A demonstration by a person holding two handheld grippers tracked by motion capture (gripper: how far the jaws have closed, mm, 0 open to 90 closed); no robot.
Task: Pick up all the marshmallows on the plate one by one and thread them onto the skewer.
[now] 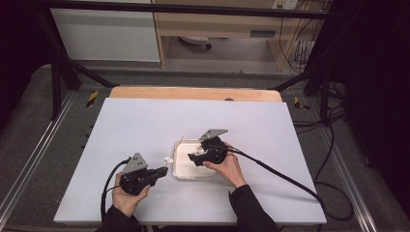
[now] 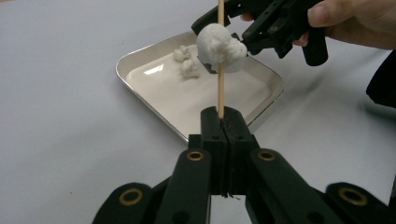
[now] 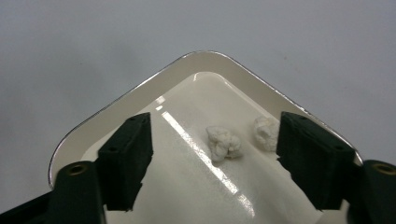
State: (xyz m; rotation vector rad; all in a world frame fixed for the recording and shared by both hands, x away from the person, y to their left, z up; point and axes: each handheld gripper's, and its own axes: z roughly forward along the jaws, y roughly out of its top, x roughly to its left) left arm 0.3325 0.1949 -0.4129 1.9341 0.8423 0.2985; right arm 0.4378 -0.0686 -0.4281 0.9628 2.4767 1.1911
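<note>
Marshmallow point(image 2: 219, 47) one sits threaded on the skewer point(image 2: 221, 88) pinched upright by the left hand-held gripper point(image 2: 223, 122), right hand-held gripper point(image 3: 215, 158) spread over the tray point(image 3: 140, 93), likely picking another piece point(image 3: 224, 142) next.

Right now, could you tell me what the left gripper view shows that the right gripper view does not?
Left gripper view alone: the left gripper shut on a wooden skewer with a white lump threaded on it.

Right gripper view alone: the right gripper, open above the tray.

Both: the white tray holding two small white pieces.
</note>
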